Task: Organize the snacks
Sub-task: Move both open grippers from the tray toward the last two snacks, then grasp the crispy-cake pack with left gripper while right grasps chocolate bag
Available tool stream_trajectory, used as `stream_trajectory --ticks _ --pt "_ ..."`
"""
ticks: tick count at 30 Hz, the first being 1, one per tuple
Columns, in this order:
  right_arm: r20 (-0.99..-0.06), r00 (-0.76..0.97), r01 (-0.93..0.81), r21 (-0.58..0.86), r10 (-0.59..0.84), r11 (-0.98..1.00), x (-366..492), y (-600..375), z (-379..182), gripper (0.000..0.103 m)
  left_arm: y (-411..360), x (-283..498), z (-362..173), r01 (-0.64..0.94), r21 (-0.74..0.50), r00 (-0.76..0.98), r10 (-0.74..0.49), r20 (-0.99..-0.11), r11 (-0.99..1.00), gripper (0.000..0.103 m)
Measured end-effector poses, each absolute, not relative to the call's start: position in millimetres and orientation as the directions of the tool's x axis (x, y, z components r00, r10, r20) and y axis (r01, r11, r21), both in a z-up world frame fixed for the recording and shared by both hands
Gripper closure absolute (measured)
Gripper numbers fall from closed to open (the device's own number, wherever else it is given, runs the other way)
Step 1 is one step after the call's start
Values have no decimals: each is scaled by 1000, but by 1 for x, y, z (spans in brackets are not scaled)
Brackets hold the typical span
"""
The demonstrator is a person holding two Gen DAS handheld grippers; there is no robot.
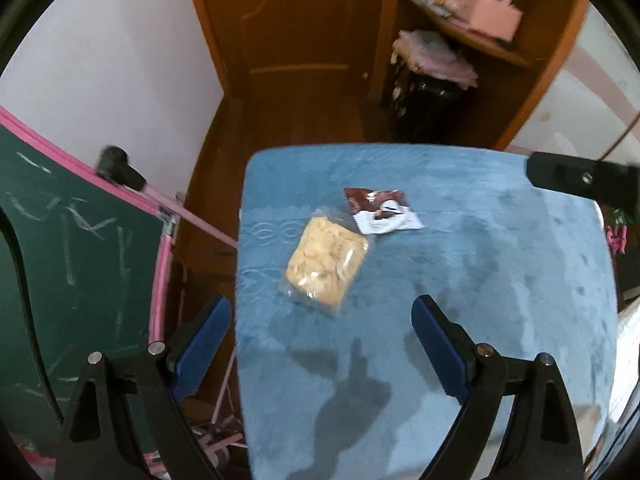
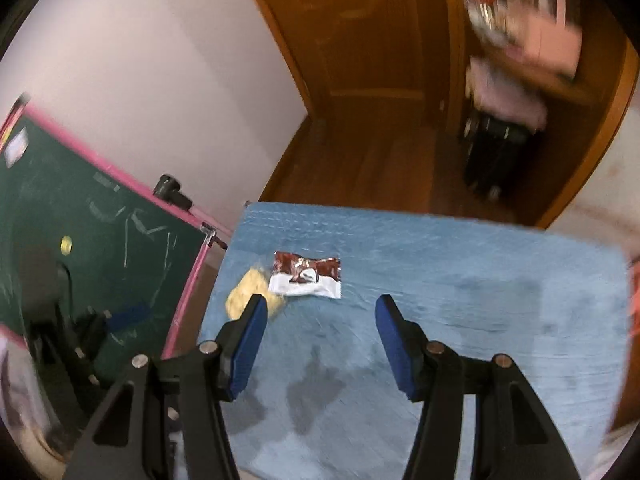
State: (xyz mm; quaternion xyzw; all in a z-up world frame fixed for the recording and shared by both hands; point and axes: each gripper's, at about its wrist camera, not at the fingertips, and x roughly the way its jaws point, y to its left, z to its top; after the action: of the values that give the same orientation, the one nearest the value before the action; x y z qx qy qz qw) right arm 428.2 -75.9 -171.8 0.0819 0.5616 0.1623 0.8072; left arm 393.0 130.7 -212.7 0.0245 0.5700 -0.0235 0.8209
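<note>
A clear bag of pale yellow snacks (image 1: 326, 263) lies on the blue cloth-covered table (image 1: 500, 264), near its left edge. A red and white packet (image 1: 383, 211) lies flat just beyond it. My left gripper (image 1: 322, 310) is open and empty, hovering above the table just short of the yellow bag. In the right wrist view the same yellow bag (image 2: 250, 294) and the red and white packet (image 2: 307, 275) lie ahead. My right gripper (image 2: 322, 308) is open and empty above the table (image 2: 480, 300), its left finger covering part of the yellow bag.
A green chalkboard with a pink frame (image 1: 60, 248) stands left of the table. A wooden door (image 1: 296, 32) and wooden shelves with a pink box (image 1: 490, 14) are beyond the table. Part of the right gripper's black body (image 1: 580, 178) shows at the table's far right.
</note>
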Motion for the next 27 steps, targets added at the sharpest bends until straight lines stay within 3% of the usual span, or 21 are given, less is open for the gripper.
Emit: stream_trajectory --ticks 9,13,17,19,21,22,23,25,27 --pt "-897 153 -55 411 415 910 475 -60 -286 46 122 431 -292 40 35 286 22 -958 999 12" --pt "-897 127 -68 418 424 906 478 -44 -303 46 126 440 -304 -6 25 292 26 -956 1000 12" --pt "-909 161 -111 370 384 922 478 -28 -304 34 135 446 -312 -58 -25 289 -8 -957 998 12" --pt "-918 189 -129 329 349 935 477 -20 -303 34 140 448 -317 -77 -43 289 -19 -957 996 12" --pt "-925 209 -153 289 317 945 476 -13 -303 46 143 447 -322 -97 -69 283 -39 -958 993 13" --pt "-930 212 -165 268 300 949 476 -12 -303 63 145 446 -324 -100 -80 287 -48 -957 992 17" --pt "-933 215 -171 254 288 952 476 -12 -302 71 144 445 -323 -98 -79 299 -46 -953 992 25" --pt "-927 205 -168 283 315 944 475 -15 -302 77 141 442 -320 -72 -80 313 -54 -948 994 38" --pt "-923 207 -149 297 323 943 472 -25 -300 79 137 440 -317 -59 -56 311 -35 -950 997 40"
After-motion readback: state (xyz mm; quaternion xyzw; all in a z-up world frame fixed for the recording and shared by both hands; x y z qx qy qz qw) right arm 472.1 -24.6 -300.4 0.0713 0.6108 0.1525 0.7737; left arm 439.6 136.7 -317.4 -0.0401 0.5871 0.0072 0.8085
